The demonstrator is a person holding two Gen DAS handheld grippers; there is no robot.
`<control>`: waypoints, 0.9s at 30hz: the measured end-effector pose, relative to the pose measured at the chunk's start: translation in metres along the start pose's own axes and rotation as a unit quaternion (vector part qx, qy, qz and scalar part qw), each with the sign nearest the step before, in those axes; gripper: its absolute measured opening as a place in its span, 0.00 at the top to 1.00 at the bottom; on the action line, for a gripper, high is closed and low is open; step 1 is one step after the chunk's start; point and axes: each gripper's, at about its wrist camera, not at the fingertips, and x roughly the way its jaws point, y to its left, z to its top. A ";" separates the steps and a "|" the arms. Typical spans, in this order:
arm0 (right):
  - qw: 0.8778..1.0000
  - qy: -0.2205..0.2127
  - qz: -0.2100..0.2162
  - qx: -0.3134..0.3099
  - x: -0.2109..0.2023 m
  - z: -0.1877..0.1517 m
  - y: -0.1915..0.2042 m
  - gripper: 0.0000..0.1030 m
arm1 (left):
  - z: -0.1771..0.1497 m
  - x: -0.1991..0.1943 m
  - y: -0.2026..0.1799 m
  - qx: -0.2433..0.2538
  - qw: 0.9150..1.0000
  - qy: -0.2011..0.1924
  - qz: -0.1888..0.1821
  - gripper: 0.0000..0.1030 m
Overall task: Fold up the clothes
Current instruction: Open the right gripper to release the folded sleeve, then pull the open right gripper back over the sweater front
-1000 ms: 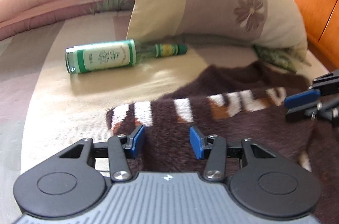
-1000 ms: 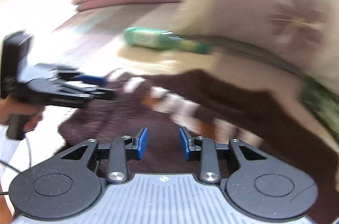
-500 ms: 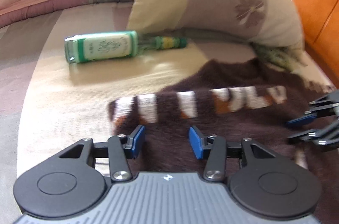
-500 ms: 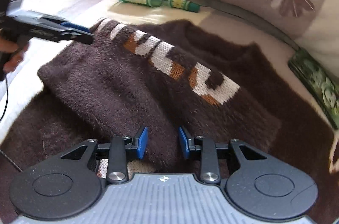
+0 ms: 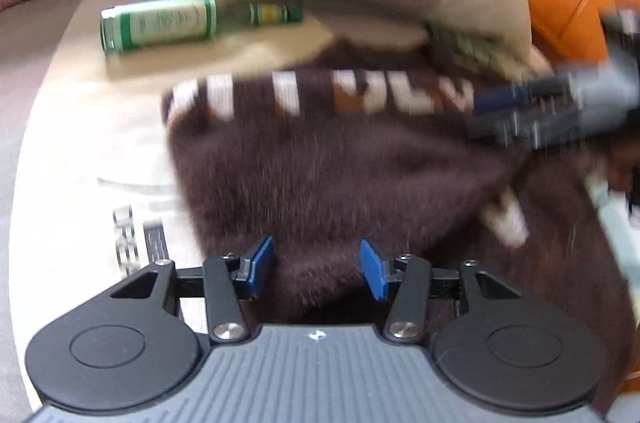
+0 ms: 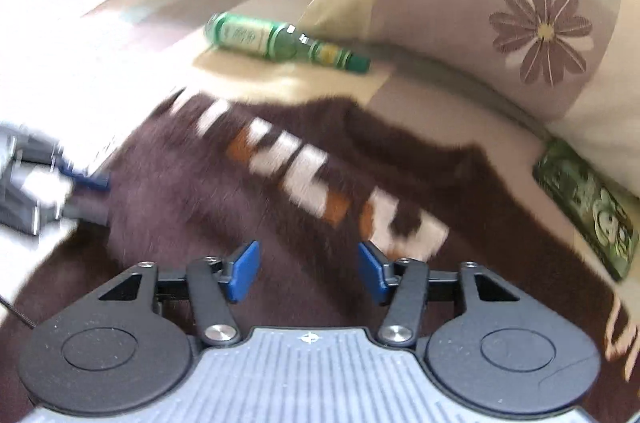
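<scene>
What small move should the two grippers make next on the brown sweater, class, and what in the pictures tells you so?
Probably draw both grippers back clear of the folded part. The brown sweater already lies doubled over, its lettered band on top. The right gripper and left gripper are opening, fuzzy cloth between their pads but not pinched. The green bottle lies apart, beside the pillow.
</scene>
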 end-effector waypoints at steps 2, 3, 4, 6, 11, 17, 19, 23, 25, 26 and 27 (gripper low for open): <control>1.000 0.003 -0.013 0.012 0.013 0.004 -0.009 0.41 | -0.001 -0.002 0.002 -0.006 1.000 -0.002 -0.005 0.51; 0.999 0.010 -0.029 0.016 0.020 0.002 -0.016 0.41 | 0.001 -0.003 0.004 -0.012 1.000 0.002 -0.009 0.50; 0.999 0.018 -0.045 0.021 0.027 0.000 -0.024 0.41 | 0.001 -0.005 0.006 -0.015 1.000 0.004 -0.011 0.50; 0.999 0.012 -0.033 0.032 0.023 -0.006 -0.038 0.41 | 0.001 -0.011 0.006 -0.013 1.000 0.007 -0.008 0.51; 0.999 0.010 -0.037 0.029 -0.007 -0.011 -0.027 0.35 | 0.008 -0.021 -0.002 -0.017 1.000 -0.003 -0.019 0.51; 0.996 0.061 -0.061 -0.002 0.001 -0.036 0.000 0.33 | 0.002 -0.006 -0.024 0.041 0.999 0.017 0.018 0.50; 0.996 0.049 -0.061 0.038 -0.011 -0.038 -0.005 0.33 | 0.002 -0.018 -0.032 0.061 0.998 0.006 0.023 0.51; 0.994 0.043 -0.057 0.079 -0.039 -0.049 0.000 0.30 | -0.007 -0.030 -0.050 0.087 0.996 0.009 -0.014 0.48; 0.994 0.047 -0.050 0.087 -0.048 -0.058 0.007 0.30 | -0.014 -0.025 -0.057 0.092 0.995 0.025 -0.028 0.48; 0.994 0.051 -0.051 0.087 -0.050 -0.063 0.011 0.30 | -0.019 -0.019 -0.058 0.090 0.995 0.035 -0.020 0.48; 0.993 0.055 -0.053 0.086 -0.051 -0.068 0.015 0.30 | -0.024 -0.013 -0.056 0.082 0.995 0.049 -0.007 0.49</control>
